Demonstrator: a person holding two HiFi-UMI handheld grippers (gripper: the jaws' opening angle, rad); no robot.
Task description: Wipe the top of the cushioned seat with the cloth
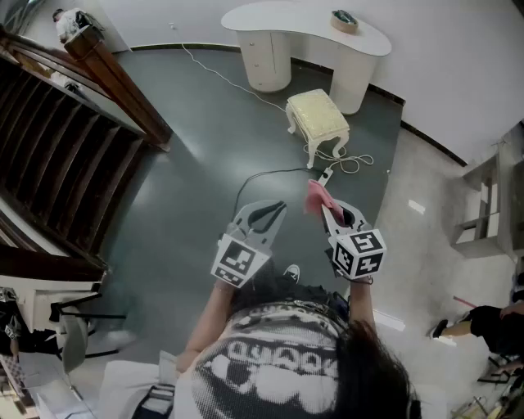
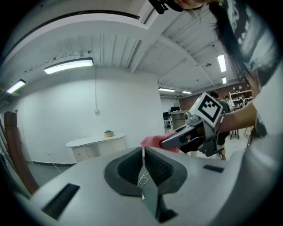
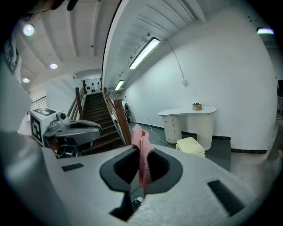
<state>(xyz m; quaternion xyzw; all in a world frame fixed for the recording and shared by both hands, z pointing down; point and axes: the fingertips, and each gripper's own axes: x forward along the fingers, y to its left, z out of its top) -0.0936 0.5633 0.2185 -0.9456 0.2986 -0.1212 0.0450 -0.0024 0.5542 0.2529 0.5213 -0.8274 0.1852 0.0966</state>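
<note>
Head view: a person stands on a dark grey floor (image 1: pixel 205 147) with a gripper in each hand, both held out ahead, near and centre.

- Left gripper (image 1: pixel 277 209): jaws pressed together with nothing between them, as the left gripper view shows.
- Right gripper (image 1: pixel 326 209): just right of the left gripper and not touching it. Its jaws are pinched on the pink cloth.
- Pink cloth (image 1: pixel 314 196): bunched above the right gripper's jaw tips. In the right gripper view it also hangs down between the pads.
- Cushioned seat (image 1: pixel 318 116): pale yellow top on white curved legs. It stands on the floor far ahead of the right gripper, well apart from the cloth.
- White desk (image 1: pixel 303 29): curved top, just beyond the seat, against the far wall.
- Small round item (image 1: pixel 345 20): on the desk's right end.
- Dark cable (image 1: pixel 270 173): lies on the floor between the seat and the grippers.
- Wooden staircase (image 1: pixel 65 139): far left.
</note>
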